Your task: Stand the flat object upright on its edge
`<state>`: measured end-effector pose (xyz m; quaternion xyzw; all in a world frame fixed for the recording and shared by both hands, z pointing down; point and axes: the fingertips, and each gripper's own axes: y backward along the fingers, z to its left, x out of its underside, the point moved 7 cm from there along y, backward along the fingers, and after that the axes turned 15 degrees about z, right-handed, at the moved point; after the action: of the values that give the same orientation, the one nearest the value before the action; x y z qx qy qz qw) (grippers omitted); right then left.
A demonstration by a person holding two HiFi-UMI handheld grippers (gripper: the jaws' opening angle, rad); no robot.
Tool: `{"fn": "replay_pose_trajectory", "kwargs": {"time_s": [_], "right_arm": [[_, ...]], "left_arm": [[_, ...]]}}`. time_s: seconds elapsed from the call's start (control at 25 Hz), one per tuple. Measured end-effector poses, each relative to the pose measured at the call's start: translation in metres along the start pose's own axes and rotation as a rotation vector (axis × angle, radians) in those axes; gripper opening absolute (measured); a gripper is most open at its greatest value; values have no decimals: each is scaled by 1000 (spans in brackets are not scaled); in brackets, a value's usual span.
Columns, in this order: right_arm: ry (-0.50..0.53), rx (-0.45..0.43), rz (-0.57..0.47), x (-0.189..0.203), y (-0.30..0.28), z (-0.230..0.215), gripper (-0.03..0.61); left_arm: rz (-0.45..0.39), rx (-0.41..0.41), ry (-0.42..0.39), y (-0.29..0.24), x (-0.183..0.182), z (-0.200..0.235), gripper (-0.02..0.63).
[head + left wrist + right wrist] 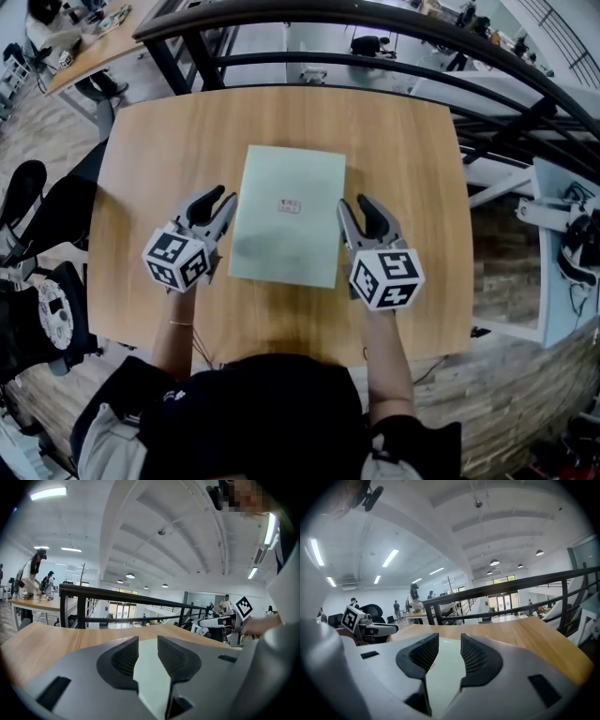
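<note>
Between spread left claw (223,197) and spread right claw (353,202) lies a smooth pale-green rectangular sheet (286,230).

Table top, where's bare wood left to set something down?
Bare wood: the far strip of the table beyond the green sheet, and both far corners. Crowded: the middle, where the left hand-held gripper and right hand-held gripper flank the sheet.

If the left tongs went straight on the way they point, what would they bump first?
Most likely the pale green flat object: the left tongs point at its left edge, tips apart. How high they ride is unclear, so they might skim over it instead.
</note>
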<state>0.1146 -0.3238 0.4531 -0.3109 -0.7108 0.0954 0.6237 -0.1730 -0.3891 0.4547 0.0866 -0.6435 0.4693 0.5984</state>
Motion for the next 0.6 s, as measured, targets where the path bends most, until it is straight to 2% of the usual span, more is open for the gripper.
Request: {"fn": "replay_pose_trajectory", "kwargs": {"time_s": [0.2,0.36,0.6], "right_arm": [[-27,7,48,7,-21,-14,138],[-5,26,85,12,-39,-22,138],[-33,-8,178,25,-69,-34,183]], "left_arm": [[67,21,38,-27,13,16,156],[106,27,78,-44,25,29,194],[186,47,116,-65,39,41,238]]}}
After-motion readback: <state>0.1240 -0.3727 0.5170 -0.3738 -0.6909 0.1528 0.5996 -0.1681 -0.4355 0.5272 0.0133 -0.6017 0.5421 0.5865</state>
